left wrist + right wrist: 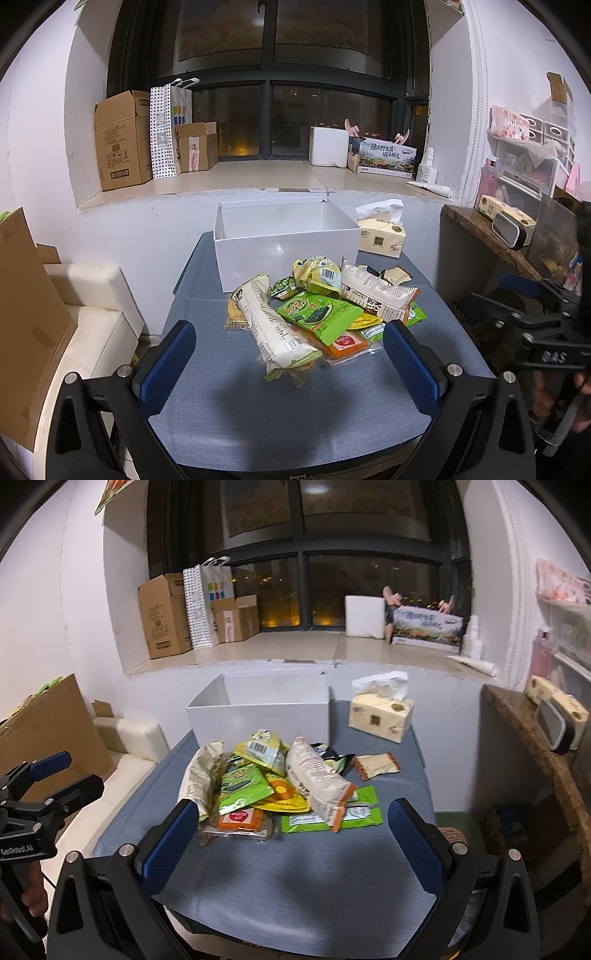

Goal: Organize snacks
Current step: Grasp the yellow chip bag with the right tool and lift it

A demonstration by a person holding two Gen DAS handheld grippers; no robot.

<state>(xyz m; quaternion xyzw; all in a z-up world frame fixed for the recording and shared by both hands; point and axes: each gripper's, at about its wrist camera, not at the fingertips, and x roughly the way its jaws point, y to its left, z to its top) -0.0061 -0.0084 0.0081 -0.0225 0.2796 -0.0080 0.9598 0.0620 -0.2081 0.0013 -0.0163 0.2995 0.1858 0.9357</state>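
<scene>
The left tongs stand wide apart and hold nothing, low over the near part of the blue-grey table. The right tongs gape just as wide, also empty. Between and just beyond both pairs lies the pile of snacks, packets heaped loosely at mid-table. Behind the pile sits an open white box, with a tissue pack to its right. Past the table a white wall rises to a deep window ledge carrying cardboard boxes under a dark window. A cream sofa stands to the left.
</scene>
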